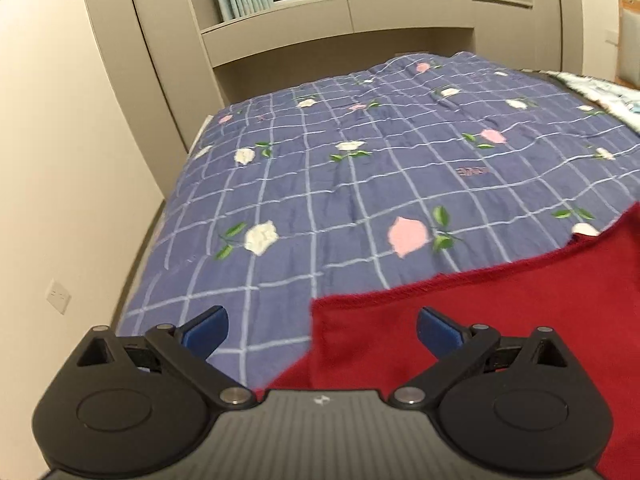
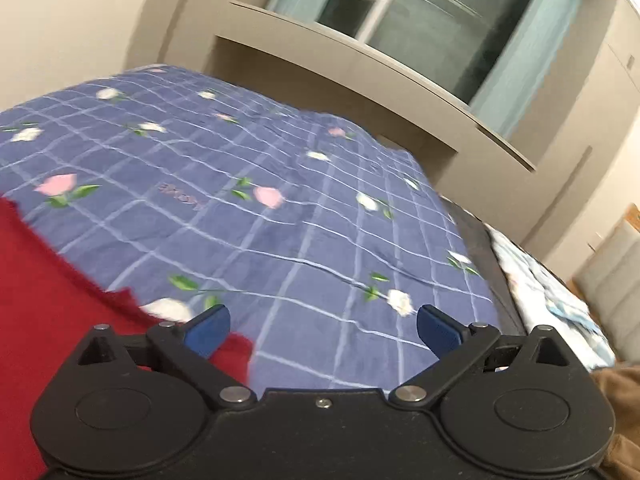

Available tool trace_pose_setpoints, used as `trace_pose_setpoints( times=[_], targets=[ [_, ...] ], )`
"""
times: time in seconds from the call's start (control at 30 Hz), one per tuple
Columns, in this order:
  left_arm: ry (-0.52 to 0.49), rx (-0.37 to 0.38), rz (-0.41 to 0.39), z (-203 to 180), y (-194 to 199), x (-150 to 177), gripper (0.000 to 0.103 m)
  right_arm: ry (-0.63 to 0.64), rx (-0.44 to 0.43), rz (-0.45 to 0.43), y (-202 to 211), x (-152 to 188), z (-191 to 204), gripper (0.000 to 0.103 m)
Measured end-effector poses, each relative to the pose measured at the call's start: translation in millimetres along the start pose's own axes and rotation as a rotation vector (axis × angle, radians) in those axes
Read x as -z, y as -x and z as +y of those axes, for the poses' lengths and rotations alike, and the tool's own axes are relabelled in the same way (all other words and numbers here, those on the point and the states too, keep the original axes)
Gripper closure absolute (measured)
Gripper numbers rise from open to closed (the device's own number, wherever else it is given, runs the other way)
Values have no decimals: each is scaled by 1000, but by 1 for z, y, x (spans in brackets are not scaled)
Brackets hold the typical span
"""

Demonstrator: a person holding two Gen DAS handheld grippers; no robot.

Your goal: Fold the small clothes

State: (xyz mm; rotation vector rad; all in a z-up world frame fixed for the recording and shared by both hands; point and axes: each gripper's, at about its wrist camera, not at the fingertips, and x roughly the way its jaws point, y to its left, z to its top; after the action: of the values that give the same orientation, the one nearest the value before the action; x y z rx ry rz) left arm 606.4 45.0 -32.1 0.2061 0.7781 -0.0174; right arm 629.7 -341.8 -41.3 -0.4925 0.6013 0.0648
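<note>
A red knitted garment [image 1: 460, 304] lies flat on the bed's blue checked quilt [image 1: 320, 184]. In the left wrist view it fills the lower right, with one corner under my left gripper [image 1: 322, 330]. That gripper hangs above the cloth with its blue pads far apart and nothing between them. In the right wrist view the same red garment [image 2: 48, 288] covers the lower left, its edge reaching under the left pad. My right gripper [image 2: 323, 330] is open too, over the quilt [image 2: 280, 220] beside the garment's edge, holding nothing.
The bed fills both views, with beige cabinets [image 1: 152, 60] and a window with pale curtains [image 2: 440, 12] behind it. A light patterned blanket [image 2: 560, 292] lies at the bed's right side. Brown cloth [image 2: 620, 412] shows at the lower right. A wall [image 1: 48, 160] runs along the left.
</note>
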Motion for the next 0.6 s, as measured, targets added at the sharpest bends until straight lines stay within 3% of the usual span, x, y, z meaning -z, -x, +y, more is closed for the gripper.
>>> trace_pose_setpoints(
  times=[0.17,0.3,0.47,0.6],
  targets=[
    [-4,3,-26,-13,1,27,1,24,-163,-32,25,26,28,1],
    [8,-111,7,-19,-18,40,1,136,-84,-29,13,42,52,1],
    [114,-163,31,-4,-40,45,0,19,58,10,-22,45,36,1],
    [209,-139,47,8,-50,47,0,-85,39,30,-38,53,20,1]
  ],
)
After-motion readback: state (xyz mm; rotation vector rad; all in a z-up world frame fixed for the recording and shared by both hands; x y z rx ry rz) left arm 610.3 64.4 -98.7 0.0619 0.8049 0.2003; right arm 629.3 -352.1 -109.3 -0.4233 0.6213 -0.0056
